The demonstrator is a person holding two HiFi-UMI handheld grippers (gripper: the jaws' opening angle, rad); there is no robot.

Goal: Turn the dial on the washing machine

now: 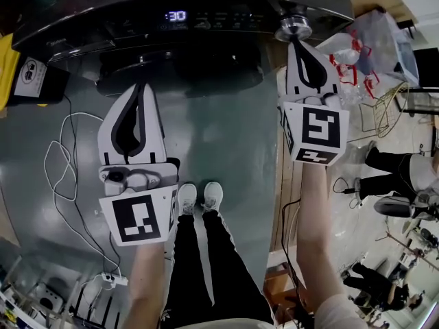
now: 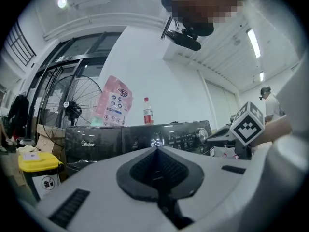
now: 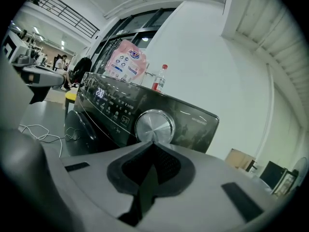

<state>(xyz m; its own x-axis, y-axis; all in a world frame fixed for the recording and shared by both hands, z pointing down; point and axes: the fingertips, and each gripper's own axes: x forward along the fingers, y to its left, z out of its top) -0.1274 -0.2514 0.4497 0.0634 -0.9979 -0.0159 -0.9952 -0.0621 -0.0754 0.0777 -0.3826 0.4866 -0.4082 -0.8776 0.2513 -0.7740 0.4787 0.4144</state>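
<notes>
In the head view the washing machine [image 1: 137,5] runs across the top, its lit display [image 1: 176,16] near the middle and the silver dial [image 1: 293,27] at the right end of the panel. The right gripper [image 1: 293,41] points up at the dial with its tips right at the dial's edge; whether they touch cannot be told. The left gripper [image 1: 142,86] hangs well apart to the left, in front of the machine's door, over the grey floor [image 1: 226,136], with the person's white shoes [image 1: 186,197] below. In the left gripper view the left gripper [image 2: 157,149] has its jaws pressed together with nothing between them. Beyond it are the washing machine [image 2: 96,141], its dial [image 2: 202,136], a bottle [image 2: 148,112] and a pink bag [image 2: 114,102] on top, and a yellow bin [image 2: 38,166] at the left. In the right gripper view the right gripper [image 3: 153,144] is also closed and empty, with the dial [image 3: 154,126] just past its tips.
</notes>
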